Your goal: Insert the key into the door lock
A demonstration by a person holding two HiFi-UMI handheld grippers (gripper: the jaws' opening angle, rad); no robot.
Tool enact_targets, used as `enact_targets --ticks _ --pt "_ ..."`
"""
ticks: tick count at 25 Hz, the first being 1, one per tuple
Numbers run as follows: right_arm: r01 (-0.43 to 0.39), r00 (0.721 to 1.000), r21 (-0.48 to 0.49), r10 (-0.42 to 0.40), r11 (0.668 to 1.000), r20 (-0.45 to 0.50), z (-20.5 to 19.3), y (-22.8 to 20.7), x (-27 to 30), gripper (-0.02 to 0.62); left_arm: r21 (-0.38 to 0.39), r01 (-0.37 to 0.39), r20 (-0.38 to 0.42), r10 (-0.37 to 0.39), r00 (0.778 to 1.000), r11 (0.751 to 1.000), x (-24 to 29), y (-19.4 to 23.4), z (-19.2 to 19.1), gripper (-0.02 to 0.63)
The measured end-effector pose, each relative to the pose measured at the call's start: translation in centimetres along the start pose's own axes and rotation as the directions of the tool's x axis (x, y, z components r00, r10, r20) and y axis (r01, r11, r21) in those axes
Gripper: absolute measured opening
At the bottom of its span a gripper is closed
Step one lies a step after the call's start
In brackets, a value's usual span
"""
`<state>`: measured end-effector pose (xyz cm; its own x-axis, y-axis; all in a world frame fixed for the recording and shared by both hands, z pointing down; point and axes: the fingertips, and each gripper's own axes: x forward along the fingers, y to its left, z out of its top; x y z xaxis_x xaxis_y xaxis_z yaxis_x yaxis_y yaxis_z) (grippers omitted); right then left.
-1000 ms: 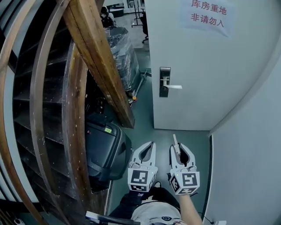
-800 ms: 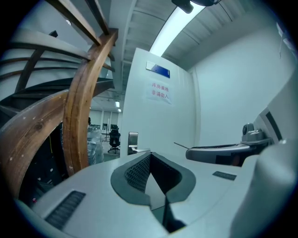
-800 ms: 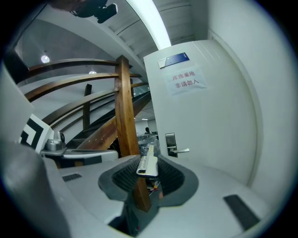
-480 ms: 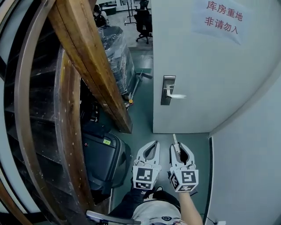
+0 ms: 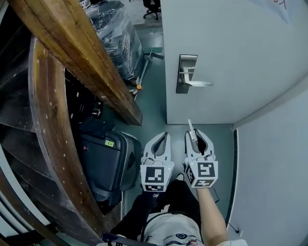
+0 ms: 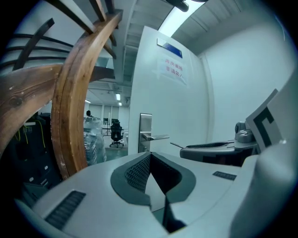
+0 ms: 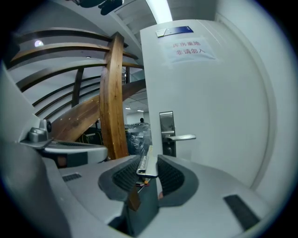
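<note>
A white door [image 5: 231,57] stands ahead with a steel lock plate [image 5: 185,73] and a lever handle [image 5: 198,83]; the plate [image 7: 166,132] also shows in the right gripper view, and the plate [image 6: 145,132] in the left gripper view. My right gripper [image 5: 194,135] is shut on a silver key [image 5: 191,129] that sticks out forward past the jaws; in its own view the key [image 7: 145,162] points toward the lock, still well short of the door. My left gripper [image 5: 162,139] hangs beside it, shut with nothing between its fingers.
A curved wooden stair beam [image 5: 72,53] runs along the left. A dark suitcase [image 5: 106,161] stands on the floor under it. Plastic-wrapped goods [image 5: 115,33] sit beyond. A white wall [image 5: 274,163] closes the right side. An office chair [image 5: 153,6] shows far off.
The view has moved forward toward the door; the lock plate and handle look larger and closer. Both grippers keep the same pose side by side, key still held.
</note>
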<state>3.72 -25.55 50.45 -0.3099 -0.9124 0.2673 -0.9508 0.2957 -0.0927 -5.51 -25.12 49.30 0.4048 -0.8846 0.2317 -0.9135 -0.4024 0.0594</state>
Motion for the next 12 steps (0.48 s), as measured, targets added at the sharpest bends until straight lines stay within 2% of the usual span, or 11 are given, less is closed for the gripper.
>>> enact_targets --ticks 7,12 --pt "0.002 1.0 -0.057 -0.001 0.998 0.024 -2.8 -3.5 8.8 0.118 -0.056 -0.053 0.001 0.053 0.999 0.997 3.3 2.2 -6.5 0.003" --pt "0.013 0.999 -0.087 -0.009 0.996 0.039 -3.3 -5.7 14.7 0.118 -0.044 -0.044 0.009 0.045 0.999 0.998 5.8 2.2 -8.7 0.003"
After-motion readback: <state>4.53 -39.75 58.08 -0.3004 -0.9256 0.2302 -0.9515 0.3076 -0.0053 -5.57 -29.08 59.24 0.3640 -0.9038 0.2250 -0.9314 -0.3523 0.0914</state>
